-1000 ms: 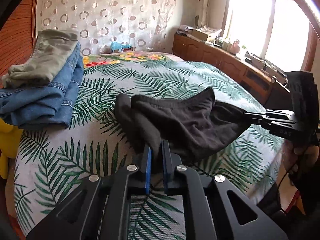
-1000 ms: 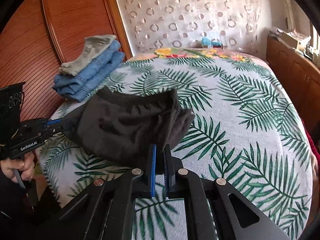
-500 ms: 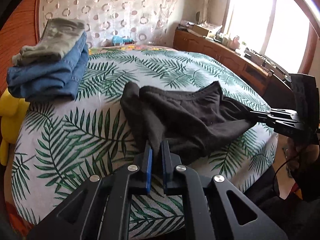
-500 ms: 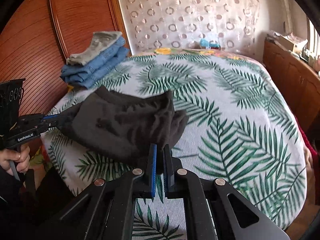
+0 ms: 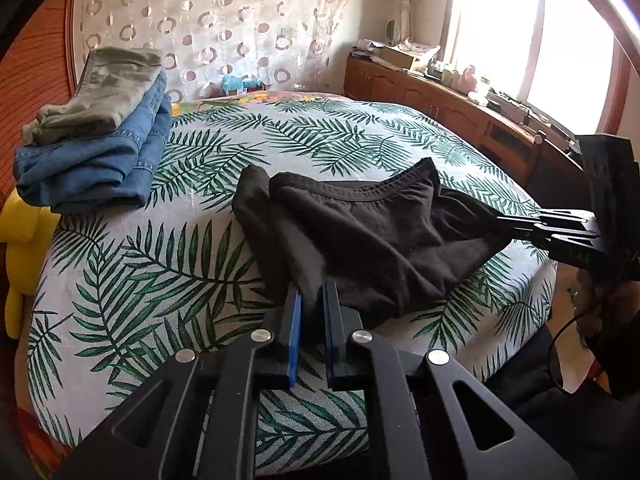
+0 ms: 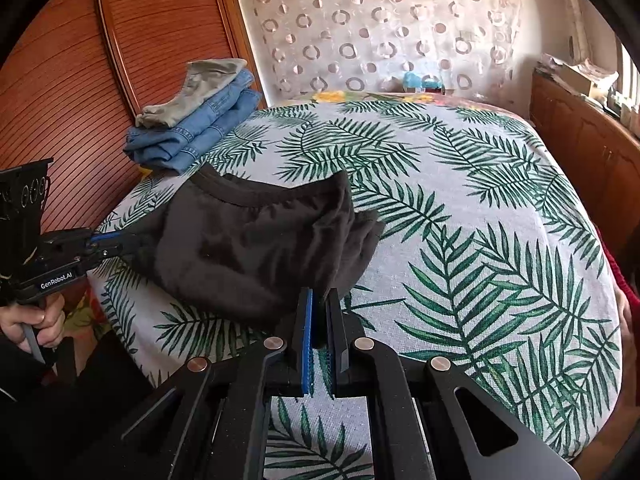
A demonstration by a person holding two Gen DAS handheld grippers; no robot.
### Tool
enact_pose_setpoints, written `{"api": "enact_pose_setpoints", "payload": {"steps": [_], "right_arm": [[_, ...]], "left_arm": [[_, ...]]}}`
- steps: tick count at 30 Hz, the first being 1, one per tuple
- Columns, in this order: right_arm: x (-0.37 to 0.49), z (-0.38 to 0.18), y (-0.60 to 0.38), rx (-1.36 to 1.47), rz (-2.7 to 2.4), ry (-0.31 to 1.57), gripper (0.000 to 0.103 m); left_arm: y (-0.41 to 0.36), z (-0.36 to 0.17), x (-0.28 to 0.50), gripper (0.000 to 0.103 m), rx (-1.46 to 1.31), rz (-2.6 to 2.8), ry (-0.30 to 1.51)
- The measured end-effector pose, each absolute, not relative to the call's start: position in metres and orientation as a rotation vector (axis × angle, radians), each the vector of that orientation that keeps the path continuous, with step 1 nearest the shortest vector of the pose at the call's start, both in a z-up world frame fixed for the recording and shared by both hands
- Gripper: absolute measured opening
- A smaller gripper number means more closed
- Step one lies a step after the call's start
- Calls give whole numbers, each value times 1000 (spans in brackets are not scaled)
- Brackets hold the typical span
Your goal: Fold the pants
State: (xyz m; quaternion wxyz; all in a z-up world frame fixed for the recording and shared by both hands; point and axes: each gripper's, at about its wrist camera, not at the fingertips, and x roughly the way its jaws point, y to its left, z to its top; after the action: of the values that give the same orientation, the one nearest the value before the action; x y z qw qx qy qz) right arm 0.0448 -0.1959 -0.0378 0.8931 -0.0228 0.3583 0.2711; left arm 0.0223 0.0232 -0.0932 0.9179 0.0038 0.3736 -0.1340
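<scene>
Black pants [image 5: 372, 240] stretch above the bed [image 5: 160, 264] between the left hand-held gripper [image 5: 313, 300] and right hand-held gripper [image 6: 320, 300], both clenched on the fabric.

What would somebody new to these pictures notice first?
Probably the black pants, held stretched above the near edge of the palm-leaf bedspread with the left gripper and right gripper each clamped on one end. Next, the stack of folded jeans with an olive garment on top, at the bed's far left corner.
</scene>
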Motion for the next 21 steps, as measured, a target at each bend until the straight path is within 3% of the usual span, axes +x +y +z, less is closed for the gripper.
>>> {"api": "enact_pose_setpoints", "payload": {"steps": [18, 19, 21], "right_arm": [[29, -32, -201, -69, 571, 730, 5], [28, -31, -201, -68, 568, 728, 5], [28, -30, -200, -76, 569, 725, 5]], "left_arm": [[21, -84, 14, 10, 20, -302, 760], [20, -84, 15, 12, 23, -299, 761], [21, -83, 16, 32, 19, -298, 756]]}}
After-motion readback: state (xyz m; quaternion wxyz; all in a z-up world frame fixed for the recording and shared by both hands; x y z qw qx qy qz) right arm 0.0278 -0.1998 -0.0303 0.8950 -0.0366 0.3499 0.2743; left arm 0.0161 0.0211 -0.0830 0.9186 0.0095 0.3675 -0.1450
